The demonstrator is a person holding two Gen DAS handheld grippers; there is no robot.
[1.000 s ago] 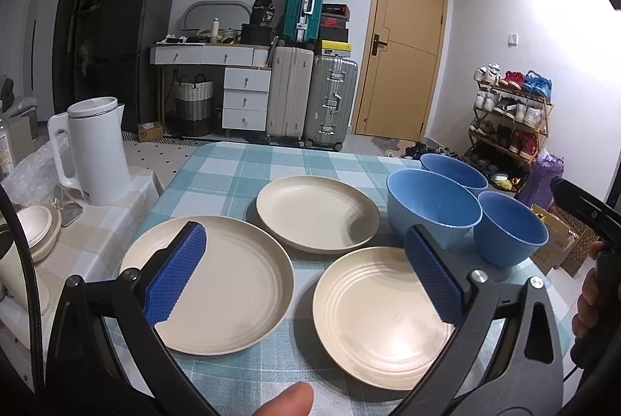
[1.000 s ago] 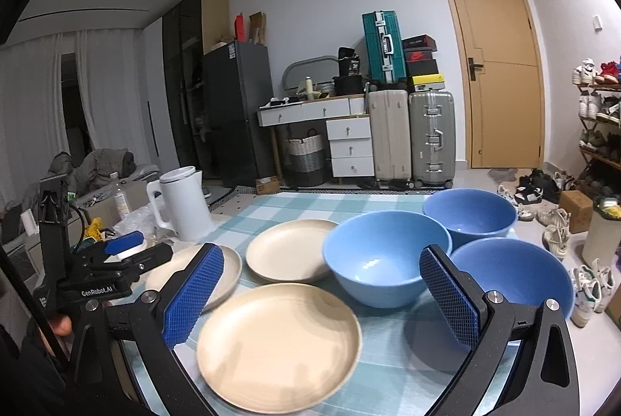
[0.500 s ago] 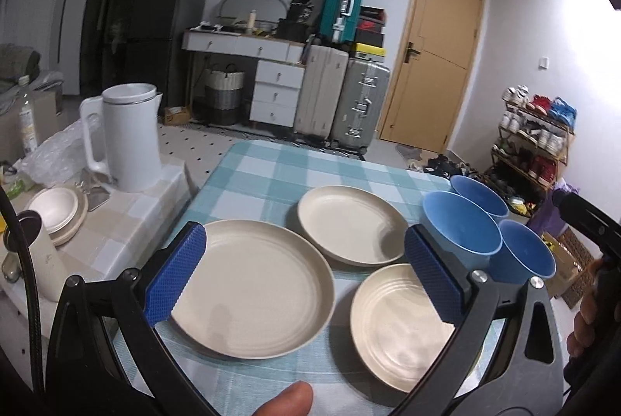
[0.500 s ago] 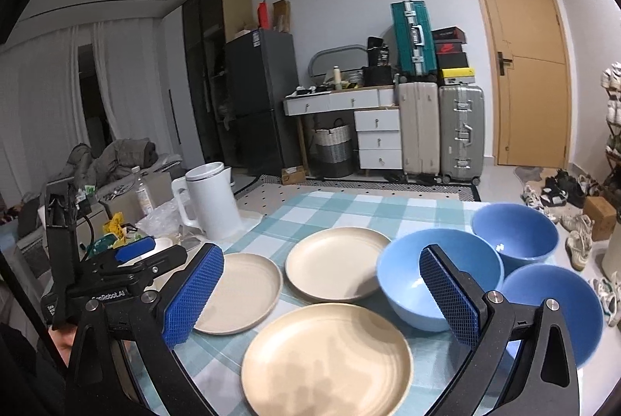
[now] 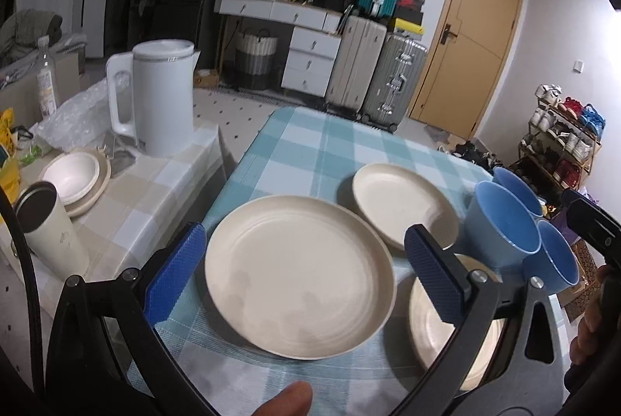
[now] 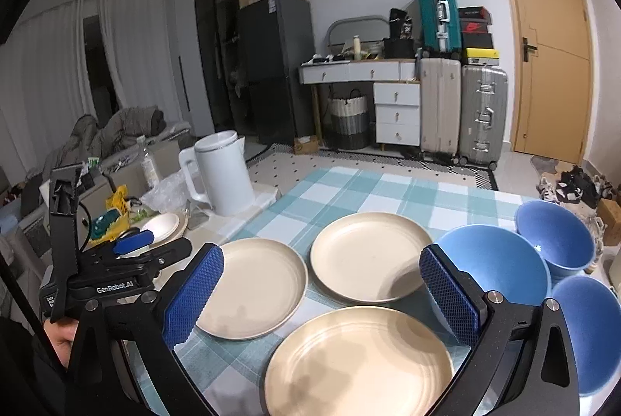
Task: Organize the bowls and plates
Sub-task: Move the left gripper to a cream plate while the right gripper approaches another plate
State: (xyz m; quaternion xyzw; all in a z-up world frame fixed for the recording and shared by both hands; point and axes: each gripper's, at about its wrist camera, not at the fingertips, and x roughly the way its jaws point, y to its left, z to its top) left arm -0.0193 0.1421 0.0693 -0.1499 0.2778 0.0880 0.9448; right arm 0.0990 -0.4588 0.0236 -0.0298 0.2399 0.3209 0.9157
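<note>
Three cream plates lie on the checked table: a left one, a far one and a near one. Three blue bowls stand at the right: a middle one, a far one and a near one. My left gripper is open and empty, above the left plate. My right gripper is open and empty, above the near plate.
A white kettle, a cream tumbler and a white bowl on plates stand on the side table at the left. The checked tablecloth covers the table. Suitcases and a shoe rack stand behind.
Both grippers have swung left, so the plates and bowls slide right in view. The left gripper now sits over the left plate. Both stay open.
</note>
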